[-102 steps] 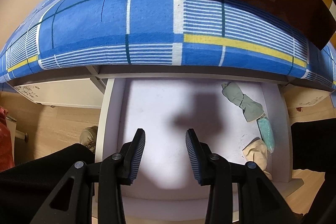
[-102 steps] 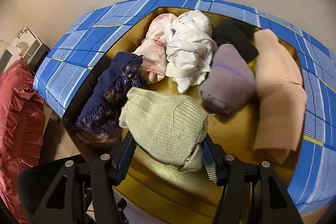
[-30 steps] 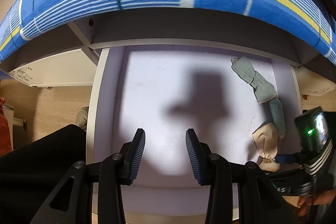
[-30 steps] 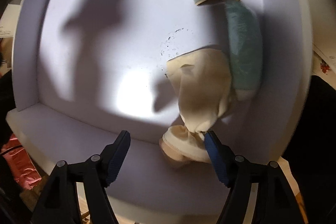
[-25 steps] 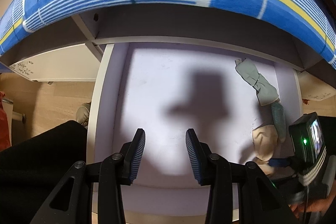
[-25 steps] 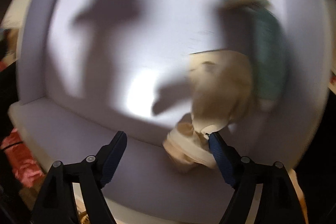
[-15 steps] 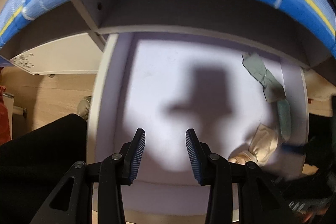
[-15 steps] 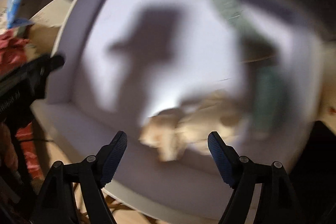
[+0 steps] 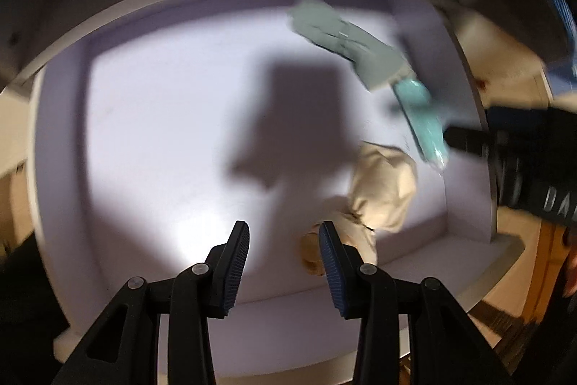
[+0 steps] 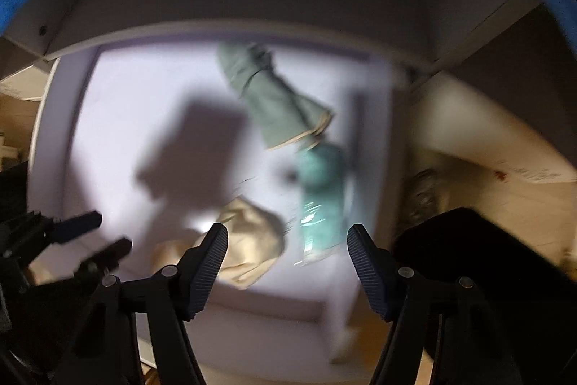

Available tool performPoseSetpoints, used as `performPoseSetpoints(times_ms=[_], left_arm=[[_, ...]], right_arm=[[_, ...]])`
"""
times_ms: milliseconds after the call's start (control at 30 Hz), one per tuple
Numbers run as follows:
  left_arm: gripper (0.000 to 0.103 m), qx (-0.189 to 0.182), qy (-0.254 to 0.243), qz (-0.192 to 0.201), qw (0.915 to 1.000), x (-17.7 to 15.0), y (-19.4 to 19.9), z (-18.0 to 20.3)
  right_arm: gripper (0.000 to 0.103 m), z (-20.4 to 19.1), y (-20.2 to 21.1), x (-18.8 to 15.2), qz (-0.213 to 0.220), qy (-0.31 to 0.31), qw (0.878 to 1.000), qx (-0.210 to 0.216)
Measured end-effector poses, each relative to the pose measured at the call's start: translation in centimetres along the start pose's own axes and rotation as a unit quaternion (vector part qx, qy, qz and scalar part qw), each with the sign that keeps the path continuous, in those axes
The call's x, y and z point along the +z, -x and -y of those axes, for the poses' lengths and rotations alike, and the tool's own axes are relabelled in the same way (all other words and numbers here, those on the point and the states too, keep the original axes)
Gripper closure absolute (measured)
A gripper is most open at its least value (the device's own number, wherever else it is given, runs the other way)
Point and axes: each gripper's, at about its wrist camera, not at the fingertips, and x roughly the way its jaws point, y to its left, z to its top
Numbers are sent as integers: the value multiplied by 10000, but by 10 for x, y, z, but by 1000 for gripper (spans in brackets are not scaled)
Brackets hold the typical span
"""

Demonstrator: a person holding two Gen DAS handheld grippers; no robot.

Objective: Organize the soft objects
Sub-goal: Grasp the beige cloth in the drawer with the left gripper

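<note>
Tongs both empty, left tongs narrowly apart, right tongs wider, just closing.

Blurred white letters "DA", rest unreadable, on right tool

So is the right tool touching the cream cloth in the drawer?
Apart. The right wrist view shows the right tool open and empty, raised above the drawer, with the cream cloth lying on the floor below.
</note>
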Motion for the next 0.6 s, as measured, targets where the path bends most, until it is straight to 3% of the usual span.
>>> performPoseSetpoints(times_ms=[267, 400, 600], left_arm=[[61, -309, -926, -432, 9943, 11, -38, 50], [61, -414, -876, -620, 9934, 15, -54, 55], [61, -448, -1054, -563, 9918, 14, -62, 59]], right_arm=[[33, 8, 6, 7, 201, -102, 9991, -367], [36, 19, 3, -1, 100, -221, 9988, -434], [36, 24, 4, -1, 118, -330, 9984, -445]])
